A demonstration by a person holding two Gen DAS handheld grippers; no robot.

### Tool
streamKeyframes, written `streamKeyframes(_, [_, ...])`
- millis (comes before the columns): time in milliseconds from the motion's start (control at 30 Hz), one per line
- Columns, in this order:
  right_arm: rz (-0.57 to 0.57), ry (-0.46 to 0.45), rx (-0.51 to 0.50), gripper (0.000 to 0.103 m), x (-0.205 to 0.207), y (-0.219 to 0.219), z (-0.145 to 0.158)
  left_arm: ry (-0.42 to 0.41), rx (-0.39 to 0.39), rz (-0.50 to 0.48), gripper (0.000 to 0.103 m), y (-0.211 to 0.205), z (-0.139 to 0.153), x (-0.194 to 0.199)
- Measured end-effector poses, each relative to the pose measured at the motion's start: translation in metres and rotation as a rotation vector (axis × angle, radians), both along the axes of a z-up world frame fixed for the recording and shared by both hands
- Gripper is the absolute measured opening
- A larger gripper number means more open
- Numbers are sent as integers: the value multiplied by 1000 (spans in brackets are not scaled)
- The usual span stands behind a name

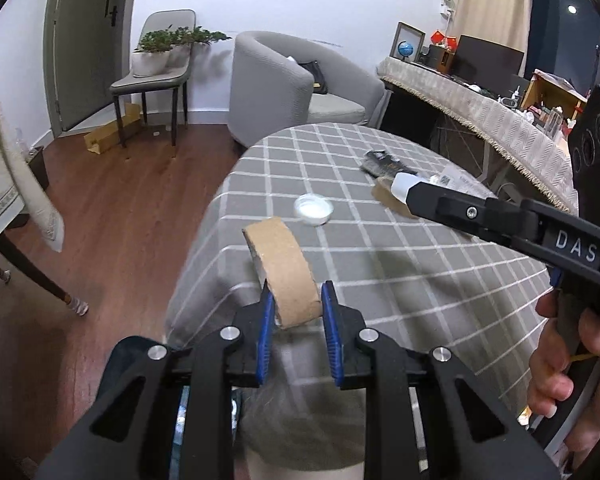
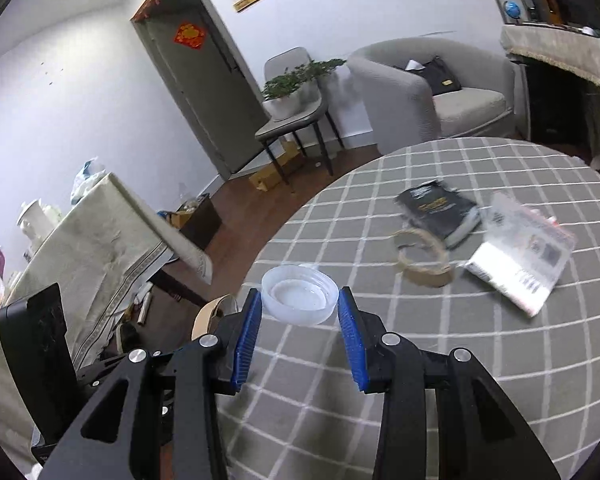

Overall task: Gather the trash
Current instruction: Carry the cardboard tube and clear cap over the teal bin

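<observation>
the left gripper (image 1: 296,300) was clamped on a cardboard tape ring (image 1: 286,272), which stuck out past its fingertips over the checked table (image 1: 420,280). the right gripper (image 2: 300,300) gripped a clear plastic lid (image 2: 299,294) between its blue pads (image 2: 247,340), just above the cloth.

Grey checked tablecloth (image 2: 440,360) carries black packet (image 2: 436,210), tape ring (image 2: 422,258), clear packet (image 2: 520,260)
</observation>
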State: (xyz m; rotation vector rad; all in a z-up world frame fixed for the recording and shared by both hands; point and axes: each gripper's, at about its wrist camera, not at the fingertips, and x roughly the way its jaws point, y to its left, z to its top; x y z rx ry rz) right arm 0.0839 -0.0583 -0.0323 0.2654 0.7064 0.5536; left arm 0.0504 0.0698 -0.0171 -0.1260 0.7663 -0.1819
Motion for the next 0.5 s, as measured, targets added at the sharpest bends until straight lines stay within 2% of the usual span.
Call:
streamKeyframes(267, [60,-16,-32,40,-15,47,-1,14,4,33,25,40,-9,-21])
streamKeyframes(500, [122,-38,-80,40,-22,94,-3,87,3,73,25,78,-27,-32])
